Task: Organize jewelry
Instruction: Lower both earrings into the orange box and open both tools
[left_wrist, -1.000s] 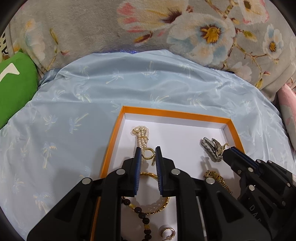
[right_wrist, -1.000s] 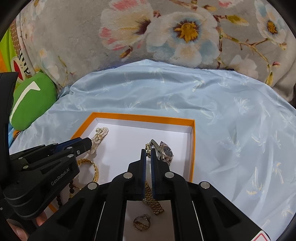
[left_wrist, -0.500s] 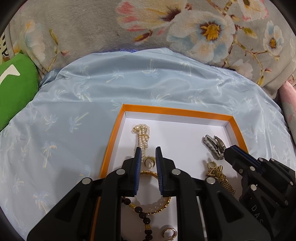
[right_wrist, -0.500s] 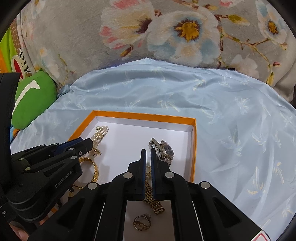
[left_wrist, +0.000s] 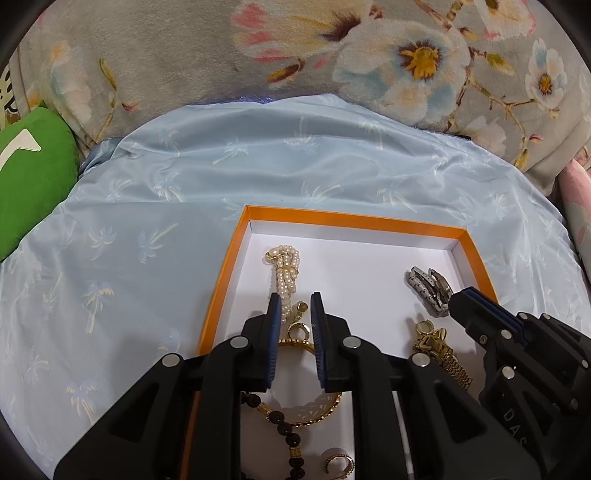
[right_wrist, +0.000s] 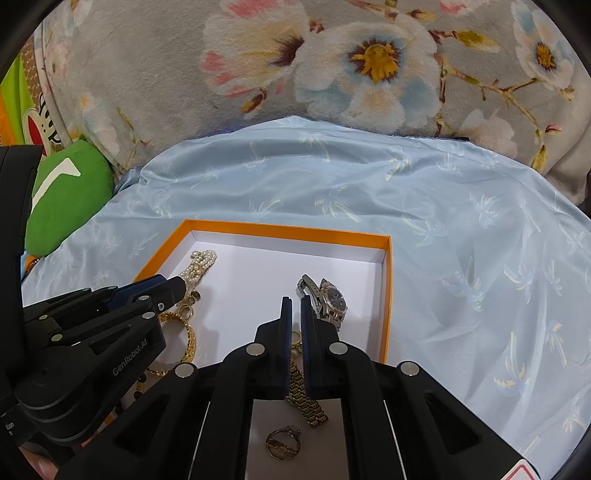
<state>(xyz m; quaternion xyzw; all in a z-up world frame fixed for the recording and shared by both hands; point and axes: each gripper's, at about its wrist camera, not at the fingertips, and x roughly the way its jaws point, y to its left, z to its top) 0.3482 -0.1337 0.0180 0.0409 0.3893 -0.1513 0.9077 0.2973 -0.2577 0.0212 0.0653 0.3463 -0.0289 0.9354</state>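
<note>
An orange-rimmed white tray (left_wrist: 354, 220) lies on pale blue cloth and holds the jewelry. A pearl bracelet (left_wrist: 285, 269) lies at its far left, a gold bangle (left_wrist: 317, 413) and dark bead string (left_wrist: 291, 439) nearer, a silver watch (left_wrist: 428, 288) at the right and a gold watch band (left_wrist: 443, 354) below it. My left gripper (left_wrist: 293, 306) hovers slightly open over the pearl bracelet's clasp, holding nothing. My right gripper (right_wrist: 295, 306) is nearly closed and empty above the gold band (right_wrist: 306, 395), beside the silver watch (right_wrist: 328, 299). A gold ring (right_wrist: 282, 441) lies under it.
The blue cloth (left_wrist: 147, 229) covers a floral grey blanket (left_wrist: 258, 55). A green cushion (left_wrist: 26, 184) sits at the left edge, something pink (left_wrist: 580, 206) at the right. The tray also shows in the right wrist view (right_wrist: 386, 295).
Both grippers have drawn back toward the near side of the tray; the tray and jewelry sit farther forward in both views. The left gripper no longer surrounds the gold clasp as closely.
</note>
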